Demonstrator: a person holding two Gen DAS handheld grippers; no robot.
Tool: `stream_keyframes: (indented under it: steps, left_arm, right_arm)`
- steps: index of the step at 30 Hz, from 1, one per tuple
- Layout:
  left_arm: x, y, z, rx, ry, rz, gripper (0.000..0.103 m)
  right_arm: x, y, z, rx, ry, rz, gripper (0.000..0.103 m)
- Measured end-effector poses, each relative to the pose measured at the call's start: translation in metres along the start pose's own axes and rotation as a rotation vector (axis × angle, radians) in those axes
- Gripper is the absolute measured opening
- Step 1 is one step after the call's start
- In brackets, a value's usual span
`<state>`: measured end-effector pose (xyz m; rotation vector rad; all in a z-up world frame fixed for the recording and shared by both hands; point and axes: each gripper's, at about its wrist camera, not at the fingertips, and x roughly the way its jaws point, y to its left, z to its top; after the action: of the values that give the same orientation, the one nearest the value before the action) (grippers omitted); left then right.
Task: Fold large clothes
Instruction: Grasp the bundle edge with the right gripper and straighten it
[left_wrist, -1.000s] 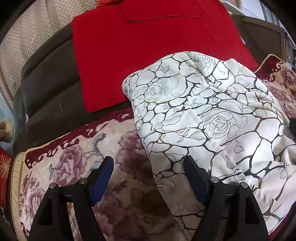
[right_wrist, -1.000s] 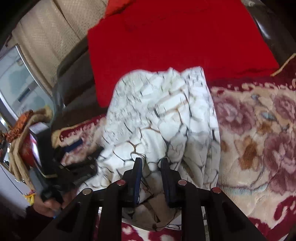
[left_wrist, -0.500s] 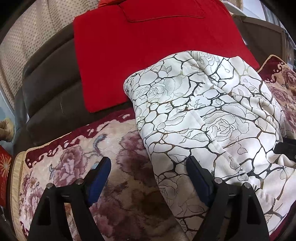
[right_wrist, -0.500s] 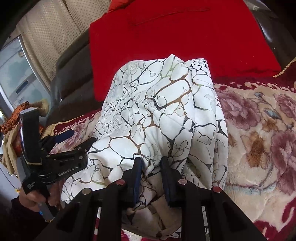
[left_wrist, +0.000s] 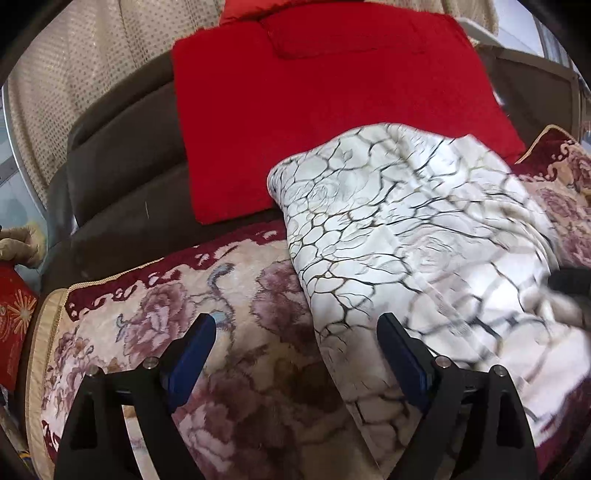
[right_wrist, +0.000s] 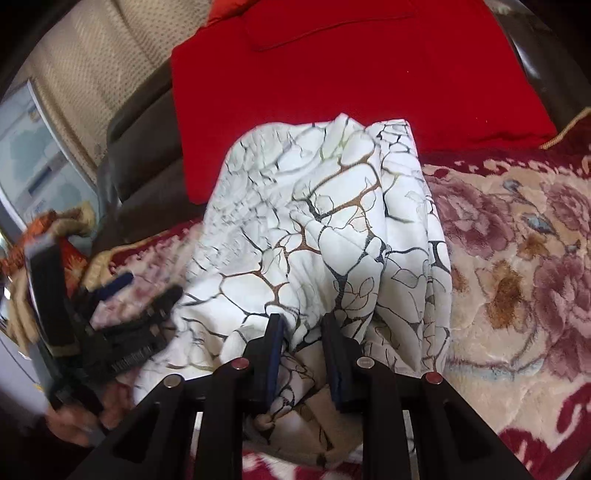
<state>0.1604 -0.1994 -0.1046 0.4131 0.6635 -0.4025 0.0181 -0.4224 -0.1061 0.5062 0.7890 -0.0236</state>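
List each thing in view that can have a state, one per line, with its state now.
White garment: bunched, lying on the floral blanket, lower edge pinched.
Right gripper: shut on the white garment.
Left gripper: fingers apart and opening, gripping nothing; garment edge lies between them.
Red cloth: spread flat over the sofa back.

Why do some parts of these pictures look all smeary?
Left wrist view: the right part of the white patterned garment is motion-blurred, while the red cushion stays sharp. Right wrist view: the left gripper at the left edge is smeared; the cloth at the right gripper is crisp.
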Motion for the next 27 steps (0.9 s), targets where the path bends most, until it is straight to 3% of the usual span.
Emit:
stream_keyframes:
  steps: [4, 7, 9, 10, 11, 12, 17, 22, 25, 27]
  left_arm:
    - [0.001, 0.001, -0.001, -0.020, 0.015, -0.012, 0.089]
    - [0.006, 0.001, -0.003, -0.039, 0.033, -0.035, 0.089]
    - [0.008, -0.001, -0.005, -0.044, 0.040, -0.042, 0.090]
    - [0.009, -0.001, -0.006, -0.048, 0.038, -0.050, 0.090]
    - [0.010, -0.001, -0.006, -0.047, 0.039, -0.053, 0.090]
    - [0.010, 0.000, -0.005, -0.044, 0.040, -0.052, 0.090]
    - [0.005, 0.005, 0.003, -0.029, 0.025, -0.045, 0.090]
    - [0.013, 0.021, 0.017, -0.053, -0.024, 0.085, 0.090]
    - [0.038, 0.045, 0.030, -0.128, -0.042, 0.161, 0.090]
    - [0.061, 0.056, 0.037, -0.170, 0.029, 0.206, 0.090]
  right_arm:
    - [-0.016, 0.006, 0.026, -0.013, -0.065, 0.015, 0.026]
    - [-0.007, 0.004, 0.039, 0.005, -0.065, 0.012, 0.028]
    - [0.022, -0.003, 0.039, 0.022, 0.027, -0.027, 0.044]
    - [0.036, -0.006, 0.037, 0.018, 0.077, -0.036, 0.063]
    - [0.055, -0.007, 0.034, -0.006, 0.132, -0.062, 0.063]
    - [0.059, -0.006, 0.034, -0.024, 0.130, -0.071, 0.063]
    - [0.043, 0.015, 0.071, -0.093, 0.064, -0.065, 0.065]
    - [0.059, 0.021, 0.118, -0.068, 0.028, -0.052, 0.064]
    - [0.075, 0.022, 0.133, -0.059, 0.008, -0.042, 0.055]
    - [0.087, 0.028, 0.143, -0.067, 0.025, -0.018, 0.048]
